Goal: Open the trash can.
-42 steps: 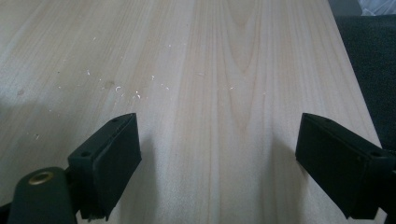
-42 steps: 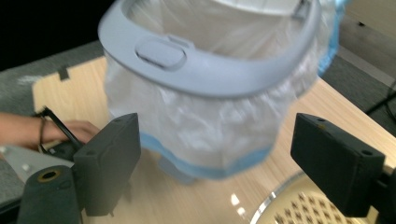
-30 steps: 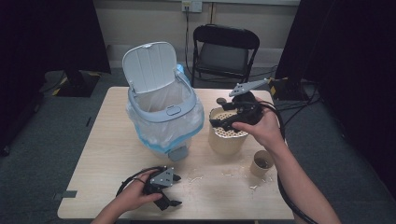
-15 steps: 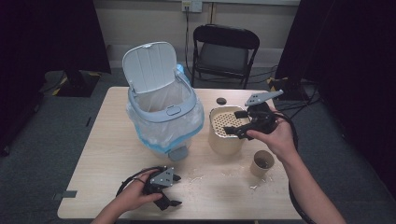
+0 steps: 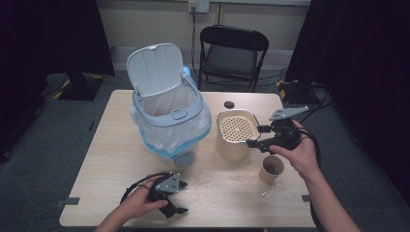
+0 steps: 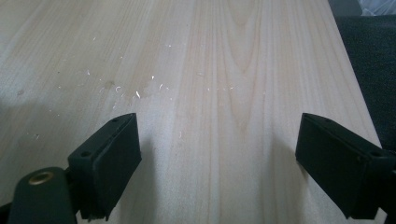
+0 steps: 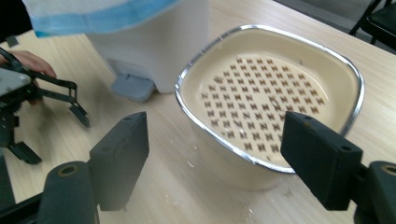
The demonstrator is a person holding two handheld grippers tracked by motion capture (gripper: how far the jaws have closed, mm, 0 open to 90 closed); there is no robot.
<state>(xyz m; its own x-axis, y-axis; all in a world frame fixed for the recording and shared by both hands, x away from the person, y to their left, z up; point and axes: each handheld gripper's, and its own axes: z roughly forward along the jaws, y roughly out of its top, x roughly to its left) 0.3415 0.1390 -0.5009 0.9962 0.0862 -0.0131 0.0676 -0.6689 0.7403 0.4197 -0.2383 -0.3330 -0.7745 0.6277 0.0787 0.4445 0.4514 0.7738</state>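
A cream container with a perforated insert and a metal rim stands right of centre on the wooden table. My right gripper hovers at its right edge, pointing left, jaws open and holding nothing. In the right gripper view the container lies just beyond the open right gripper. My left gripper rests near the table's front edge, open. The left gripper view has the left gripper wide open over bare wood with small crumbs.
A white pedal bin with a raised lid and a blue-edged bag stands left of the container. A paper cup sits under my right hand. A small black cap lies behind the container. A black chair stands beyond the table.
My right gripper has moved right and down, from over the container's top to its right edge. The left gripper has stayed put.
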